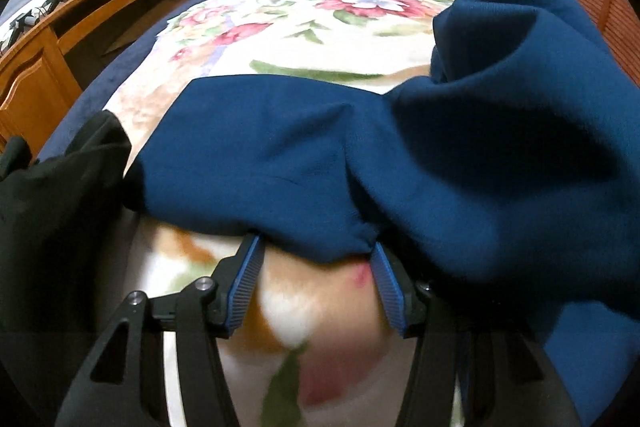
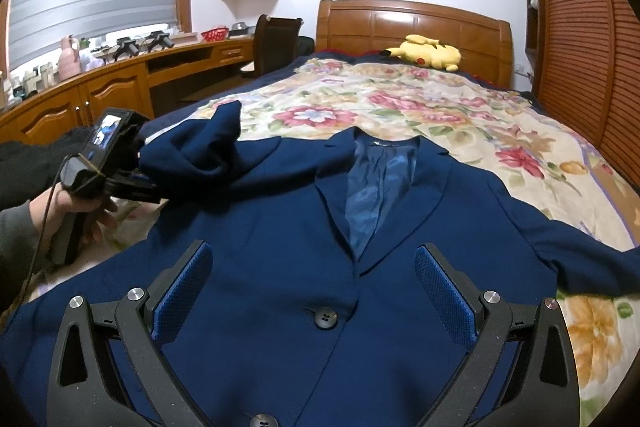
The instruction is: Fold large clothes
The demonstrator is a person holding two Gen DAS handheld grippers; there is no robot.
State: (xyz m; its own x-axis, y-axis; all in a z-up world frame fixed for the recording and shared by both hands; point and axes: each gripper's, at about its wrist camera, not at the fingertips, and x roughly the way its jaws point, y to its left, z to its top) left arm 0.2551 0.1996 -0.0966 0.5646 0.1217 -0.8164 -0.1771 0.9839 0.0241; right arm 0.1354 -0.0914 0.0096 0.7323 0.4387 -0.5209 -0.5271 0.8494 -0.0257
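A navy blazer (image 2: 280,247) lies face up on the floral blanket (image 2: 460,131), buttoned, with its lining showing at the collar. Its one sleeve (image 2: 580,255) is spread out to the right. The other sleeve (image 2: 208,147) is bunched and lifted at the left, draped over the tips of my left gripper, whose body (image 2: 100,163) a hand (image 2: 48,215) holds. In the left wrist view the left gripper (image 1: 314,247) stands open, sleeve cloth (image 1: 500,147) lying over both fingertips and blanket showing between the fingers. My right gripper (image 2: 314,275) hovers open over the blazer's front, holding nothing.
A yellow plush toy (image 2: 428,53) rests by the wooden headboard (image 2: 412,23). A wooden desk (image 2: 120,83) and a chair (image 2: 276,39) run along the bed's left side, louvred doors (image 2: 580,47) along the right. Dark cloth (image 1: 60,207) lies at the bed's near left.
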